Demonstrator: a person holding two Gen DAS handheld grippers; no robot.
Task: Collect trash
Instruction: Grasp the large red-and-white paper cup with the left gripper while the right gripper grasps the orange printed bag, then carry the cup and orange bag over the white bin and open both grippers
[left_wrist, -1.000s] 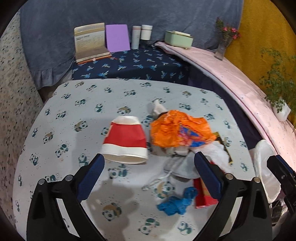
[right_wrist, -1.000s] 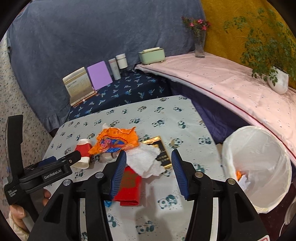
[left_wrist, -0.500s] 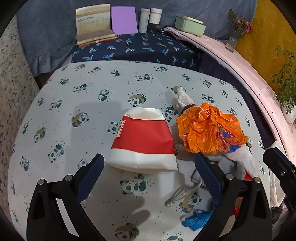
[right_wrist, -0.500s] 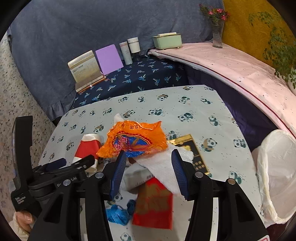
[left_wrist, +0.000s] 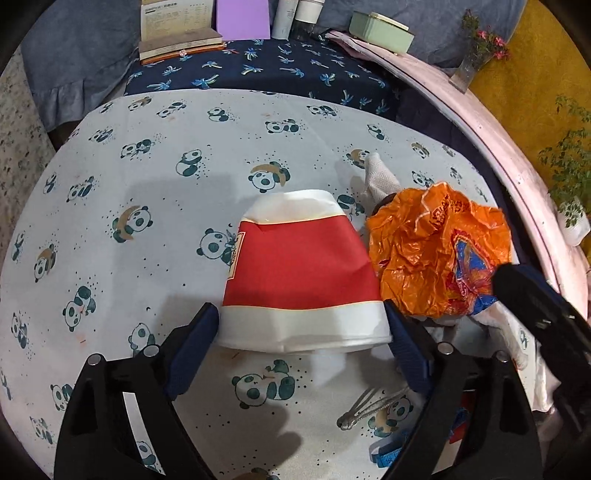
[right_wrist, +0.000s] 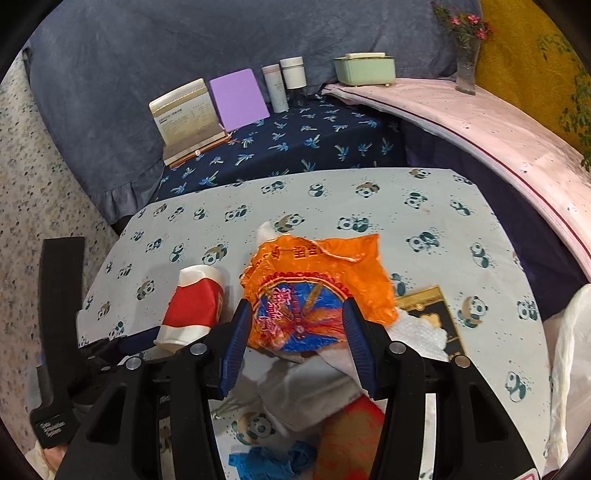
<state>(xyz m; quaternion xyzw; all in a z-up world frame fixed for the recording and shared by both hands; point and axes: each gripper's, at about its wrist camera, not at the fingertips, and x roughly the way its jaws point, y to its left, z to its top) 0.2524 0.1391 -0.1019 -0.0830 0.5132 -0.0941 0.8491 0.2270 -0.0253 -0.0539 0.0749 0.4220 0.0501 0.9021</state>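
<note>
Left wrist view shows a panda-print tablecloth (left_wrist: 155, 192) with a navy palm-print cloth (left_wrist: 258, 74) and blue drape (right_wrist: 129, 74) behind. On it, the left gripper (left_wrist: 302, 341) spreads wide around the rim of a tipped red-and-white paper cup (left_wrist: 301, 273), pads just beside it. Alongside, the right gripper (right_wrist: 300, 339) gapes over an orange plastic bag (right_wrist: 317, 284) atop crumpled tissue (right_wrist: 417, 334).

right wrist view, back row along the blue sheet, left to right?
Open book → purple card → two white bottles → green box → flower vase.
</note>
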